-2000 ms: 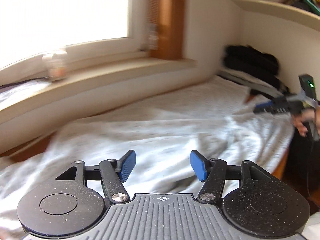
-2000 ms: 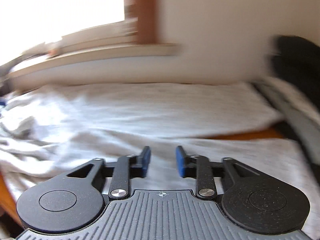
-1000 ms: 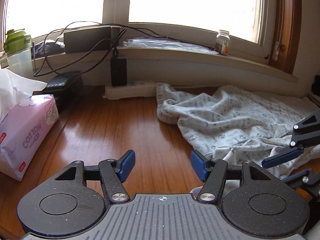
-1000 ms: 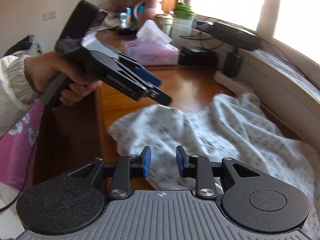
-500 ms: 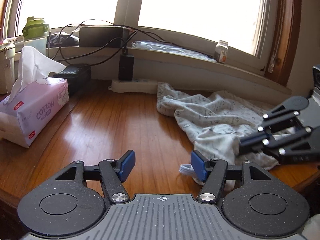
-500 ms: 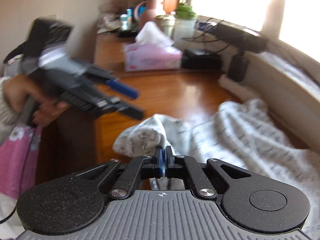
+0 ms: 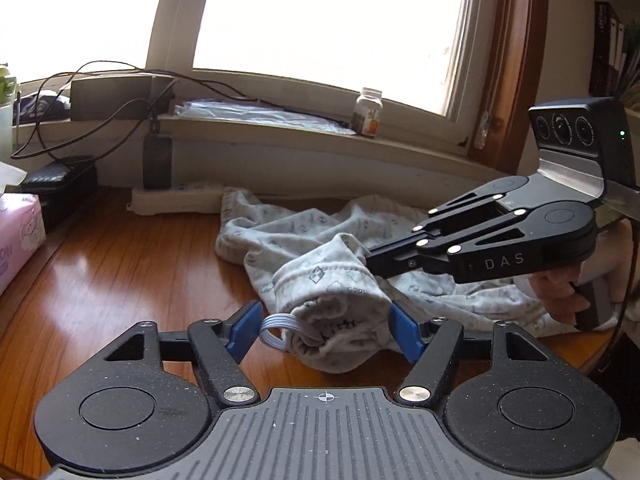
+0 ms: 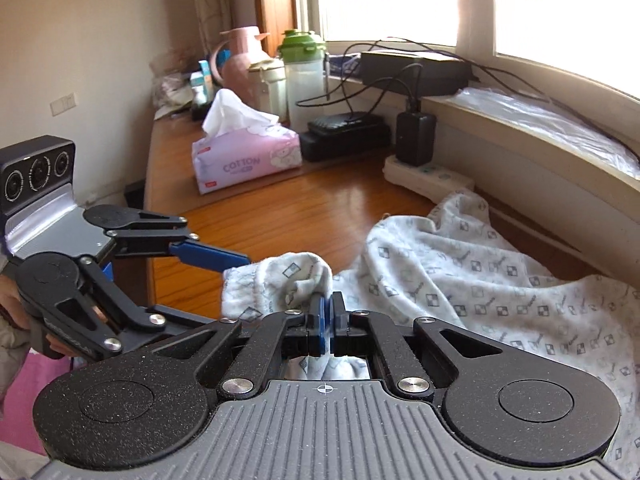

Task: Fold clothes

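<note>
Each camera sat low behind its own fingers, the left wrist view facing the window sill (image 7: 280,136) close over the wooden table (image 7: 120,264), the right wrist view looking leftward along it toward the tissue box (image 8: 248,156), both sharing the patterned garment (image 7: 332,276) and each other's gripper.

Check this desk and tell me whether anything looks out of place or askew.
The patterned garment lies crumpled in a heap on the wooden desk, not flat, its far edge bunched against the power strip. Its waistband end is lifted, pinched in the right gripper, while the left gripper closes its jaws around it.
</note>
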`<state>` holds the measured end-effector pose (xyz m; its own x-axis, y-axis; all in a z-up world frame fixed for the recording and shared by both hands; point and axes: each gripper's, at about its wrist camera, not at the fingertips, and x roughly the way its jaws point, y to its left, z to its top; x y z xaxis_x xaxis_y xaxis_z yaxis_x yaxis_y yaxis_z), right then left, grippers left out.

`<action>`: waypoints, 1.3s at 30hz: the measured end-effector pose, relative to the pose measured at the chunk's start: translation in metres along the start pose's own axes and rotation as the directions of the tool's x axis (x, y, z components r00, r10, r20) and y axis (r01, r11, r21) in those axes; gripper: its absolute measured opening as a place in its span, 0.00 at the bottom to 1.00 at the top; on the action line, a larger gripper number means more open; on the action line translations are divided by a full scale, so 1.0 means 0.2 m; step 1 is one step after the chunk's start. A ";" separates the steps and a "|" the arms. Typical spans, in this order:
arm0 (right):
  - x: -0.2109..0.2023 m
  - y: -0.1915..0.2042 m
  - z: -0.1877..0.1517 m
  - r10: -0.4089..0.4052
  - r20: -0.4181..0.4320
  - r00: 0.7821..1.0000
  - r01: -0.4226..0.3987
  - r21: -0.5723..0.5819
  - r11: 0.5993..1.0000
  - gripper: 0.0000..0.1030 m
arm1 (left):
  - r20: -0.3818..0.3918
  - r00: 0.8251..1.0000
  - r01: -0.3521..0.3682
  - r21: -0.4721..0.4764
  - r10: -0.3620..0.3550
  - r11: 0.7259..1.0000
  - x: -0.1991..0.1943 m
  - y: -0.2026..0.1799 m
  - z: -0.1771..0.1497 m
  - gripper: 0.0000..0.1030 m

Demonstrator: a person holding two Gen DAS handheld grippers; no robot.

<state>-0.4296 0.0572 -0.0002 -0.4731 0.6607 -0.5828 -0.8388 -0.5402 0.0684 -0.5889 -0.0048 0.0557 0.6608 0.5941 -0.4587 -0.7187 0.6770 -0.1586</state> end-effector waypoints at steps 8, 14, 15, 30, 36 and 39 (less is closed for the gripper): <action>-0.13 0.00 -0.09 -0.023 0.019 1.000 0.023 -0.016 1.000 0.10 | 0.046 0.998 -0.037 -0.051 0.040 0.998 0.01 0.10 0.12 0.11; -0.19 0.15 -0.14 -0.013 0.016 1.000 0.015 -0.109 0.994 0.28 | 0.067 0.997 -0.043 -0.025 0.045 0.999 -0.02 0.08 0.15 0.11; -0.18 0.17 -0.14 -0.034 0.008 0.999 0.035 -0.130 0.991 0.28 | 0.072 0.996 -0.043 -0.023 0.044 0.999 -0.03 0.08 0.15 0.09; -0.49 0.22 0.17 0.077 0.121 0.990 -0.063 -0.111 0.992 0.03 | 0.269 0.960 -0.095 0.076 0.071 0.993 -0.48 0.06 0.56 0.07; -0.54 0.33 0.12 0.193 0.065 0.979 -0.185 -0.105 0.977 0.03 | 0.200 0.978 -0.075 0.069 0.059 0.995 -0.56 0.11 0.45 0.22; -0.43 0.38 0.02 0.222 -0.024 0.975 -0.223 -0.102 0.969 0.03 | 0.158 0.983 -0.105 0.042 0.097 0.994 -0.54 0.17 0.37 0.22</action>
<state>-0.4540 -0.0386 0.0585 -0.6410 0.5116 -0.5722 -0.6800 -0.7243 0.1141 -0.6692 -0.0145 0.1647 0.6139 0.7179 -0.3283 -0.7742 0.6288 -0.0726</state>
